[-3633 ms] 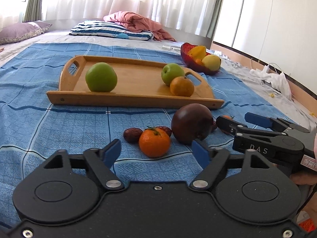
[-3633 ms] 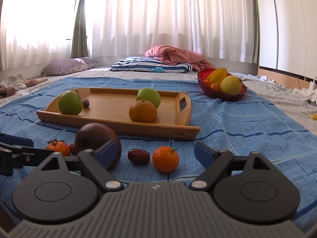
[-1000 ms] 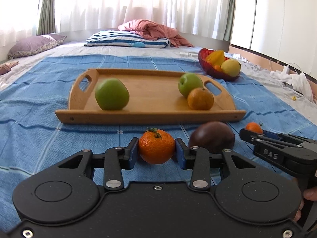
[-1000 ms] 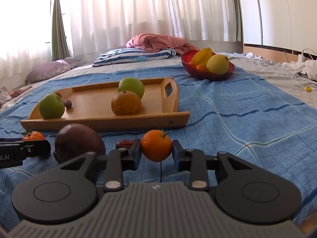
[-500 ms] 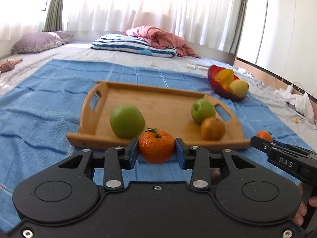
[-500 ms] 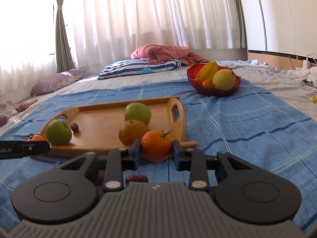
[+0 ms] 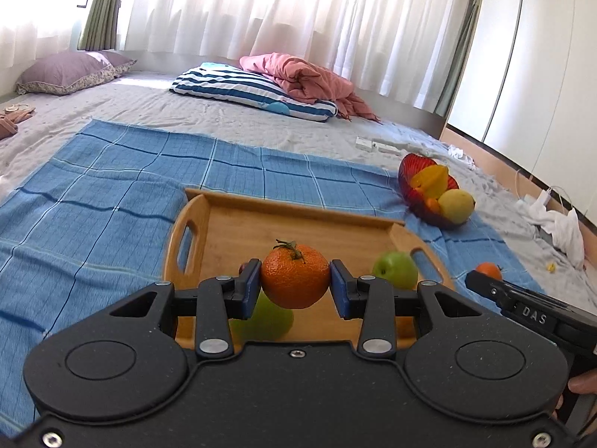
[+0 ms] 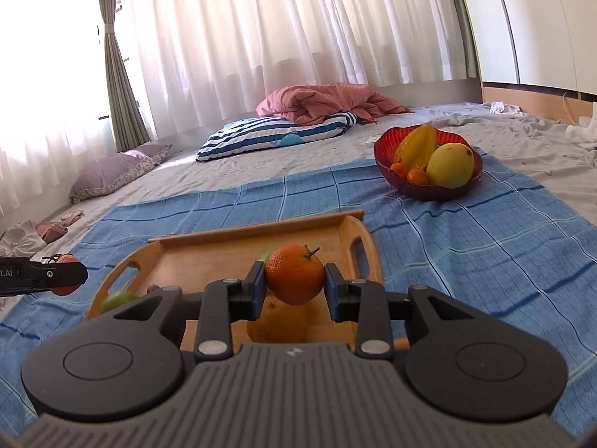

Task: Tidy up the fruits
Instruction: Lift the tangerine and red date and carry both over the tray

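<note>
I hold one tangerine (image 7: 294, 280) in my left gripper (image 7: 294, 286) and another (image 8: 294, 274) in my right gripper (image 8: 294, 291), both above the wooden tray (image 7: 298, 224) (apples already there); neither is placed yet.

Stemmed orange tangerine (image 7: 294, 281) held above wooden tray (image 7: 231, 231), second tangerine (image 8: 294, 274) likewise held, green apple (image 7: 396, 269) at tray's right, larger orange (image 8: 278, 323) on tray beneath

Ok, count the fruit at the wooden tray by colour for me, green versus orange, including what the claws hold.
green apples on the tray: 2
orange lying on the tray: 1
mandarins: 2, one in the left claw, one in the right claw
Total: 5
</note>
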The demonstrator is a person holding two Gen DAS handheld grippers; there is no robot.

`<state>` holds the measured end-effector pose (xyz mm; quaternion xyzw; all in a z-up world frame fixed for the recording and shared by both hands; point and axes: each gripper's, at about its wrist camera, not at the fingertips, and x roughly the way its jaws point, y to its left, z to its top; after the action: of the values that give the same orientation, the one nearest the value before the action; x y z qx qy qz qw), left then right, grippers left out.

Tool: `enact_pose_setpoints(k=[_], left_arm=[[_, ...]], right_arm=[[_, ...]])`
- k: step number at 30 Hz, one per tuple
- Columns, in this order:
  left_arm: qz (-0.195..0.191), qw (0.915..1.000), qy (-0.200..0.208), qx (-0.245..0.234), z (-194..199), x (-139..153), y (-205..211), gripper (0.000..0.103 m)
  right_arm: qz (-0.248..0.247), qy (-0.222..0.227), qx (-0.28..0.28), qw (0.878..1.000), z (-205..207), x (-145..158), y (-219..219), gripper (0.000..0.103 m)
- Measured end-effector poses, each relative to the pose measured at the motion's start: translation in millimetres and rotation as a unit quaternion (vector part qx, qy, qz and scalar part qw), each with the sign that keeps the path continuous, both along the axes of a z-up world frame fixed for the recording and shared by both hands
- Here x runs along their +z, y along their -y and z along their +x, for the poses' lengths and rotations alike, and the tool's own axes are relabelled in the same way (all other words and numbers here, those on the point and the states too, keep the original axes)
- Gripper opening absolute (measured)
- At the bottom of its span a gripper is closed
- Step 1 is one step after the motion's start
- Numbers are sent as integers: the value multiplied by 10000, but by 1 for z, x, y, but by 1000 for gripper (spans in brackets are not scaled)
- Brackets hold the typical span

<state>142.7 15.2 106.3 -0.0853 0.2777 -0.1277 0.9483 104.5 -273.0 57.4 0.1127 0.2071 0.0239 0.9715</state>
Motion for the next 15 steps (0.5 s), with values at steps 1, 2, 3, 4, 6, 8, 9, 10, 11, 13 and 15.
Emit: enact_pose_setpoints(k=[1, 2, 3, 4, 6, 8, 9, 10, 11, 13, 15], left_arm=[[-6, 10000, -7, -5, 3, 1, 0, 37], [8, 10000, -23, -28, 8, 3, -1, 37], [12, 10000, -49, -32, 13, 5, -1, 37], [15, 10000, -78, -32, 19, 6, -1, 37], [18, 9998, -185, -51, 30, 8, -2, 37], [-12, 9995, -323, -50, 42, 9, -4, 37], [-15, 9993, -381, -44, 48, 8, -5, 37], [-8, 9991, -432, -30, 54, 8, -5, 37], [-6, 9988, -483, -6, 60, 8, -6, 37], [-22, 9981, -609, 7, 72, 6, -8, 37], [-59, 9968, -795, 2, 87, 3, -10, 37]], right_arm=[[29, -13, 5, 10000, 6, 2, 0, 38], [67, -39, 23, 10000, 12, 4, 1, 38], [117, -69, 53, 9999, 18, 6, 2, 38], [174, -103, 80, 9998, 25, 7, 2, 38], [239, -201, 100, 9995, 38, 10, 3, 38], [274, -321, 110, 9990, 50, 12, 4, 38], [274, -375, 129, 9988, 56, 13, 3, 38], [268, -423, 130, 9987, 61, 13, 3, 37], [254, -482, 143, 9984, 67, 13, 2, 38], [222, -610, 164, 9978, 79, 13, 0, 37], [161, -740, 188, 9970, 91, 12, -2, 37]])
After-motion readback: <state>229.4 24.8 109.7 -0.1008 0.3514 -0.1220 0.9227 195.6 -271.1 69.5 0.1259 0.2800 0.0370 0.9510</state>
